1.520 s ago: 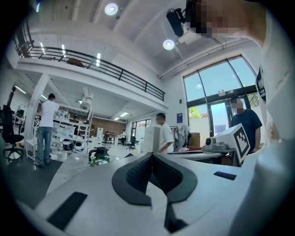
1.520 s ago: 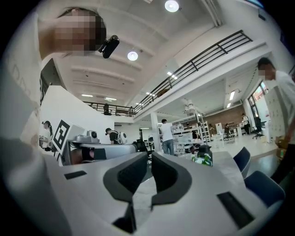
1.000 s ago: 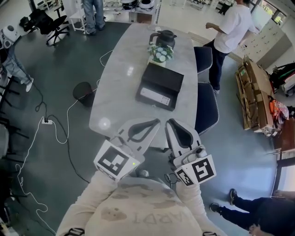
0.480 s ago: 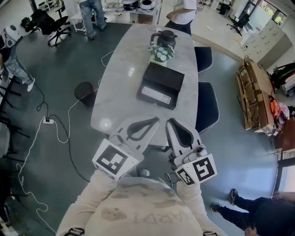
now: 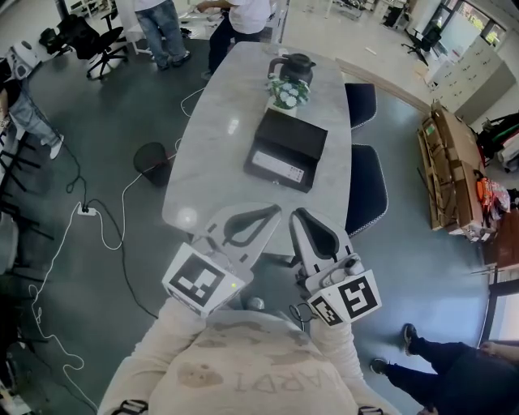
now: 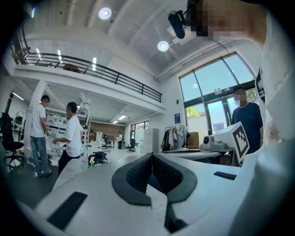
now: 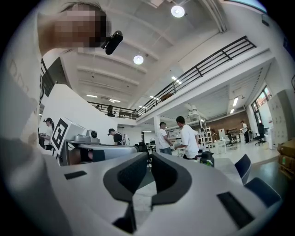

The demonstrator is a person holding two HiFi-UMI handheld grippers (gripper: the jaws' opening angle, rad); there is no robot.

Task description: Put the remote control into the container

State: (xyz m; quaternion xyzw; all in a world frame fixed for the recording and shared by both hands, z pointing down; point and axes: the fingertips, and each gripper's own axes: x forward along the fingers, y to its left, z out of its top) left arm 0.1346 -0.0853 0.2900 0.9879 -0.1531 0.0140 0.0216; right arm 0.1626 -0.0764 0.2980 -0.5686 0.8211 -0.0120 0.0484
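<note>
In the head view a black box-shaped container (image 5: 285, 150) lies in the middle of the long pale table (image 5: 211, 162), with a pale oblong strip (image 5: 276, 168) on its near part. I cannot tell whether that strip is the remote control. My left gripper (image 5: 276, 214) and right gripper (image 5: 298, 214) hover side by side over the table's near end, short of the container. Both are shut with nothing between the pads. The left gripper (image 6: 151, 159) and the right gripper (image 7: 150, 159) each show closed tips pointing level along the table.
A dark kettle (image 5: 293, 68) and a small flower pot (image 5: 288, 94) stand beyond the container. Two dark chairs (image 5: 366, 188) line the table's right side. A round black stool (image 5: 150, 162) and cables (image 5: 105, 235) are on the floor at left. People (image 5: 235, 20) stand at the far end.
Both grippers have stayed in place. A person in a white shirt has walked from the table's far right corner round to its far left end.
</note>
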